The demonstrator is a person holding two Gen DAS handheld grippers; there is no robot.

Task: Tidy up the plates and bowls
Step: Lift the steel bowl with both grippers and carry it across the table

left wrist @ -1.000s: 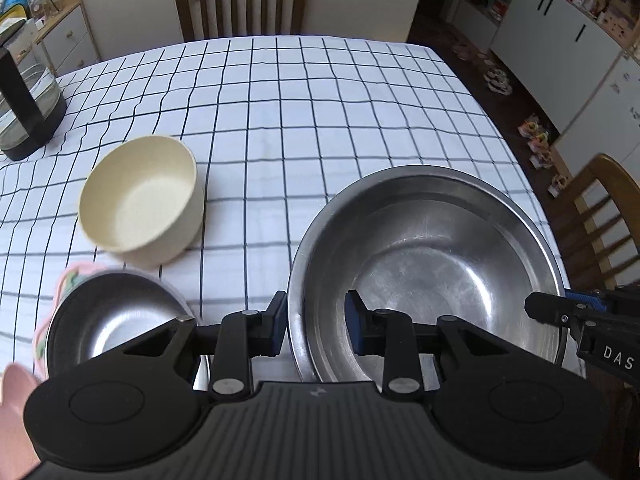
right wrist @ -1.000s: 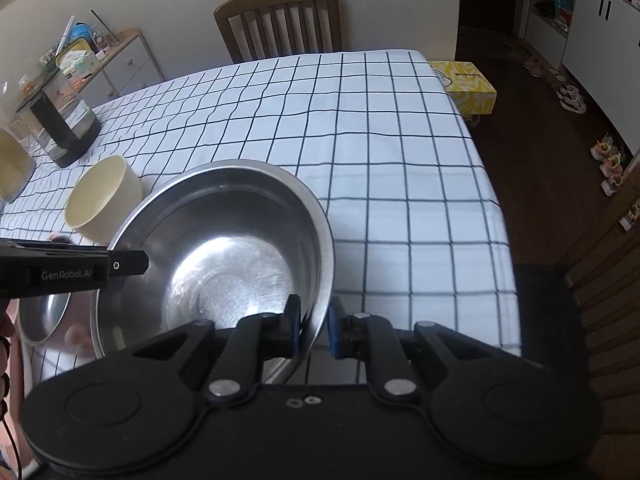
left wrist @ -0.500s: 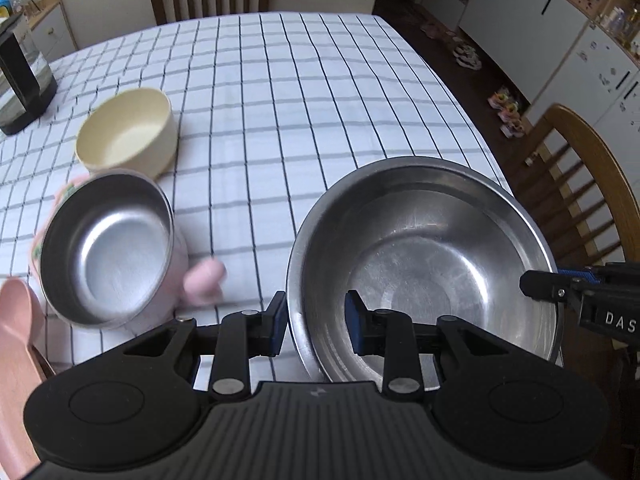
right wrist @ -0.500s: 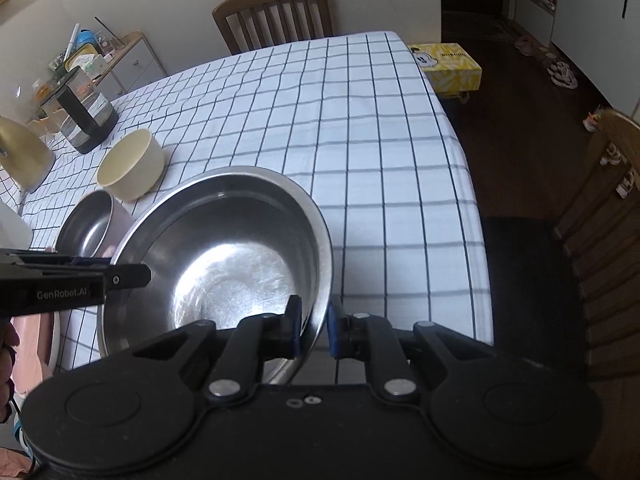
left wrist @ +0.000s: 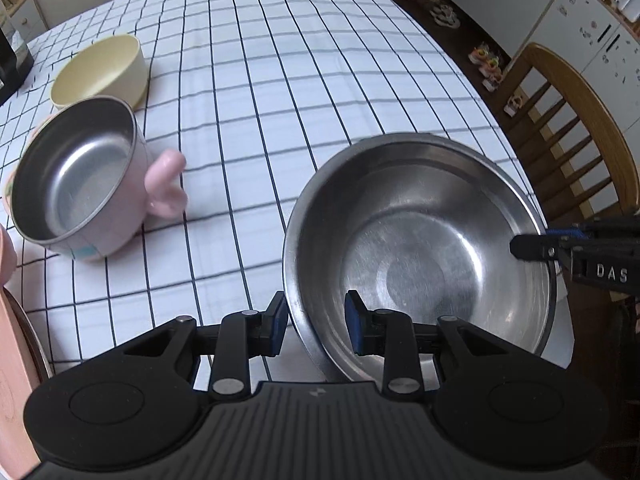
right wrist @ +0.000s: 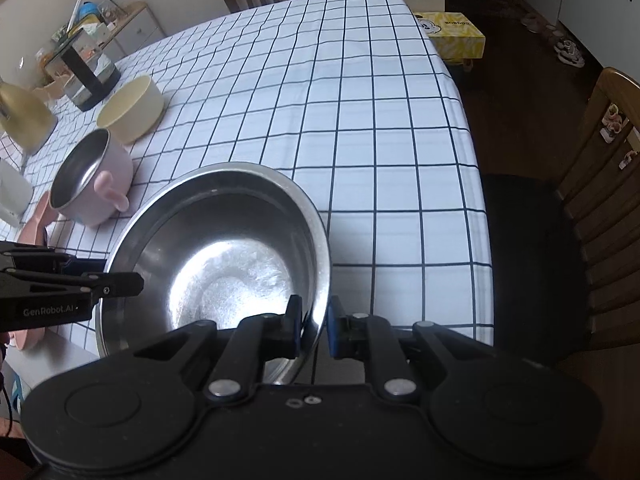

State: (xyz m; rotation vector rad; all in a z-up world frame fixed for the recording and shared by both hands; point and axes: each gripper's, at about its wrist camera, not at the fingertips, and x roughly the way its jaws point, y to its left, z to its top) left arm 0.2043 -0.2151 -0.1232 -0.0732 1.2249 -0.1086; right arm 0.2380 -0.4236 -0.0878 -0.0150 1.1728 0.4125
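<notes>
steel bowl (left wrist: pixel 420 240), jaws of both grippers clamping its rim, has moved nearer table edge.

right gripper (right wrist: pixel 312 330) clamps steel bowl (right wrist: pixel 224 264) rim | left gripper (right wrist: pixel 120 280) grips opposite rim | over checked tablecloth (right wrist: pixel 360 120)

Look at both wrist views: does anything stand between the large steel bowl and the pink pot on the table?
Nothing visible does. The large steel bowl is held at its rim by the left gripper and right gripper. Only bare checked tablecloth lies between it and the pink pot; the cream bowl sits beyond.
</notes>
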